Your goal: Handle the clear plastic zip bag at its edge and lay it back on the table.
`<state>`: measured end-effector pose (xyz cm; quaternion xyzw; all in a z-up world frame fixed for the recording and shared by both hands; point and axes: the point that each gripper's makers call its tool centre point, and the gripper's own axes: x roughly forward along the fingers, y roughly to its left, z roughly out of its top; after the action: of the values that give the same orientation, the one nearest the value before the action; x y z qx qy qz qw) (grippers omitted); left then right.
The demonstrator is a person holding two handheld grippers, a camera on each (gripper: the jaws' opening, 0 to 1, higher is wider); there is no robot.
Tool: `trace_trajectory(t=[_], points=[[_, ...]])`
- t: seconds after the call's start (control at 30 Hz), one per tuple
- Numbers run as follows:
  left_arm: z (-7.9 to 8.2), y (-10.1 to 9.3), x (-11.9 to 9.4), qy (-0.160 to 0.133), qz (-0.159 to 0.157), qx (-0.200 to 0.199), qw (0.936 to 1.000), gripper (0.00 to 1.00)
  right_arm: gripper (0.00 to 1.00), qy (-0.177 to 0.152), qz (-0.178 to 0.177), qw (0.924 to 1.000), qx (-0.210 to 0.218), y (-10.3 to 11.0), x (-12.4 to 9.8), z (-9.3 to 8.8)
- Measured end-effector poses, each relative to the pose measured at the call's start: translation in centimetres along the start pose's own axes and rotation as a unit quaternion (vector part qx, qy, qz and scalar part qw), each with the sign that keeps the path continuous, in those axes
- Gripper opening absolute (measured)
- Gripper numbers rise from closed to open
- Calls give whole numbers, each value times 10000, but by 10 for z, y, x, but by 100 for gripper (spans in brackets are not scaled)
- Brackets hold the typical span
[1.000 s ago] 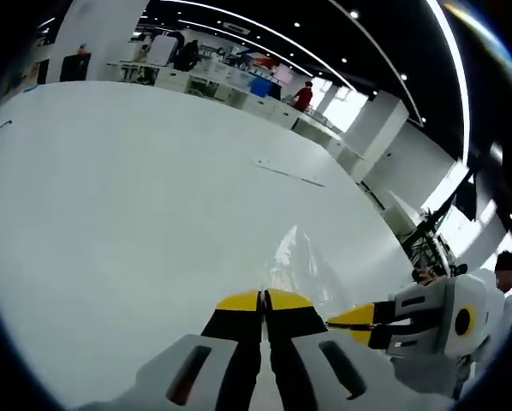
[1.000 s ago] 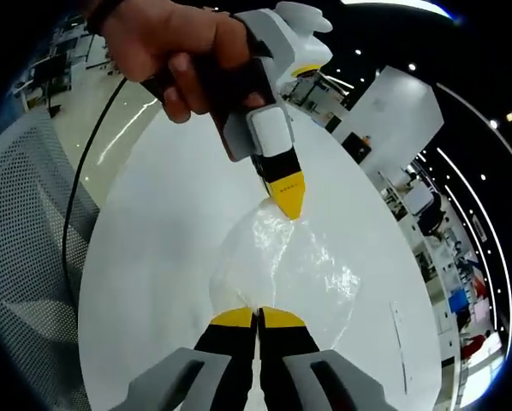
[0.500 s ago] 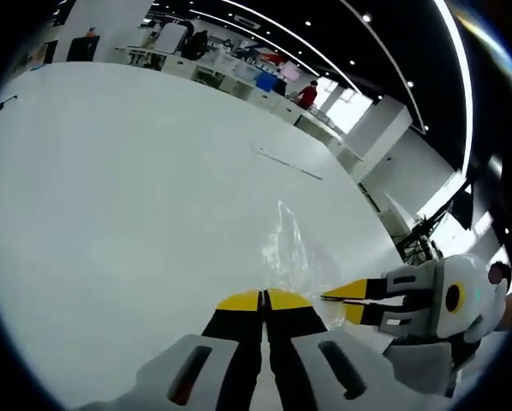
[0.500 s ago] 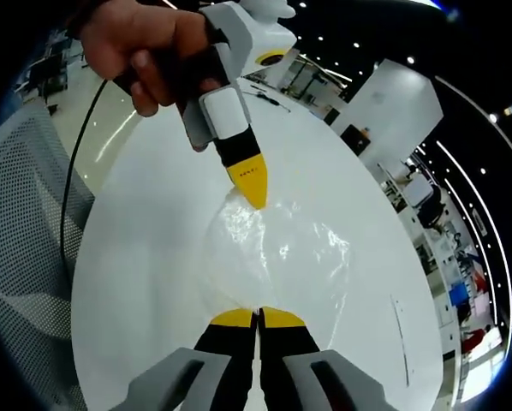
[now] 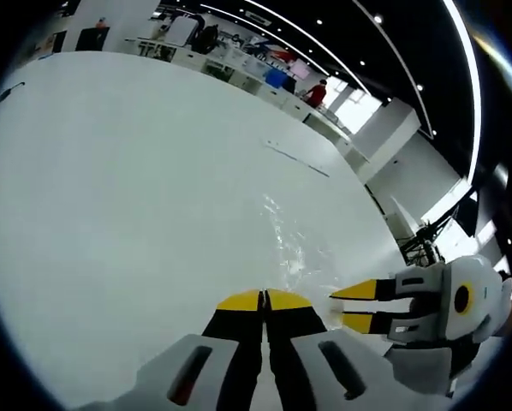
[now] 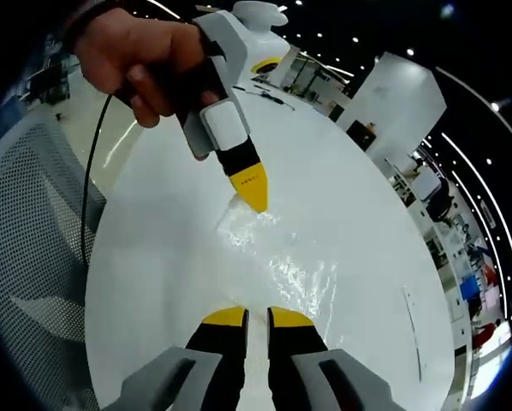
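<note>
Now my right gripper point(image 6: 256, 315) stands parted; left gripper point(image 5: 263, 300) pinches the zip bag point(image 6: 277, 261) at twelve o'clock: release gently onto the table point(image 5: 110, 188).

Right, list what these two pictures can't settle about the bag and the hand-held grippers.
- Clear plastic zip bag: its outline and zip edge fade into the white table in both views; only glints show.
- Left hand-held gripper: the jaws look shut at the bag's edge, but the film is too clear to confirm a pinch.
- Right hand-held gripper: its jaws stand apart; contact with the bag is unreadable.
</note>
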<state>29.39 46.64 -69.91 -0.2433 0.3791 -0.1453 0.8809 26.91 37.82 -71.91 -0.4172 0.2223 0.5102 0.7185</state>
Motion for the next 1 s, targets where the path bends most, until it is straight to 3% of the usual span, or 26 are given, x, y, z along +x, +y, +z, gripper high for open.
trace_trajectory(t=[0.1,0.3,0.7,1.0], points=[[2,7,3,-17,55,-74,10000,0,5,0,37,10000,60,3,-4,-2],[1,1,5,-29,111,-98,9999,0,7,-188,-29,9991,387,8,-9,8],[2,-13,11,-11,62,-85,9999,0,15,-301,-26,9976,624,27,7,34],[2,-16,10,-54,10,-143,9999,0,20,-235,-115,9964,803,27,16,36]])
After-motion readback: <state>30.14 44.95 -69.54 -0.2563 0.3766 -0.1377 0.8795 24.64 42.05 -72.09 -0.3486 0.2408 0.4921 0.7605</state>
